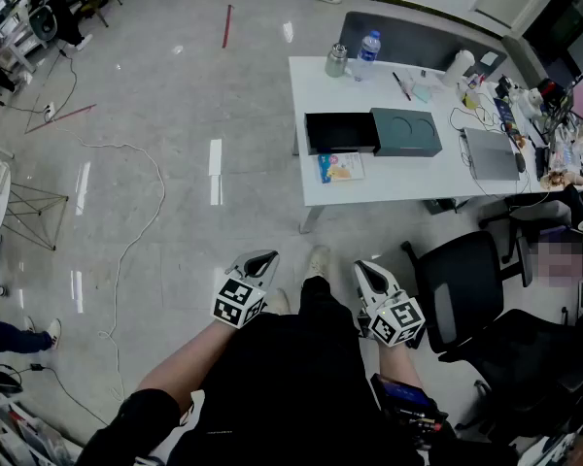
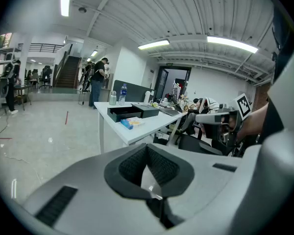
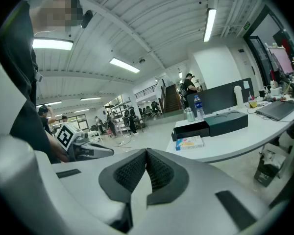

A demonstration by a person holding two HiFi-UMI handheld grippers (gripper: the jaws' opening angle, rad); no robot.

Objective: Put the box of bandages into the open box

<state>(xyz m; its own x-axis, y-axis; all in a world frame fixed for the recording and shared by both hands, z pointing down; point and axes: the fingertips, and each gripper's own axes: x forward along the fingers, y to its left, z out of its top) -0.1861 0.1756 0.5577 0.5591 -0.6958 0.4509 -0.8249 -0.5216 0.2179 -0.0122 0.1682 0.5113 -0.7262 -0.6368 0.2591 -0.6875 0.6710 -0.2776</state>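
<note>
Small flat box of bandages [image 1: 341,167], blue with orange and white print, lying on white bench [image 1: 398,178] just before open black box [image 1: 340,132]. Left tool [image 1: 260,258], right tool [image 1: 368,268] closed tight, empty, well away.

Blk top [image 1: 291,396] & trousers [image 1: 317,304], pale shoes [image 1: 319,259]; left gripper [image 1: 260,259] & right gripper [image 1: 367,270] grey w/ b/w marker cubes [image 1: 238,302].

**An open-plan office that doubles as a lab**

A white desk [image 1: 408,181] carries a laptop [image 1: 491,153], bottles [image 1: 367,54] and loose clutter, with black office chairs [image 1: 463,294] beside it. Cables [image 1: 136,231] trail over a wide polished floor [image 1: 175,95]. The gripper views show strip lights [image 2: 154,44] on a ribbed ceiling, a staircase [image 2: 68,72], and people [image 2: 97,82] standing at other benches.
</note>
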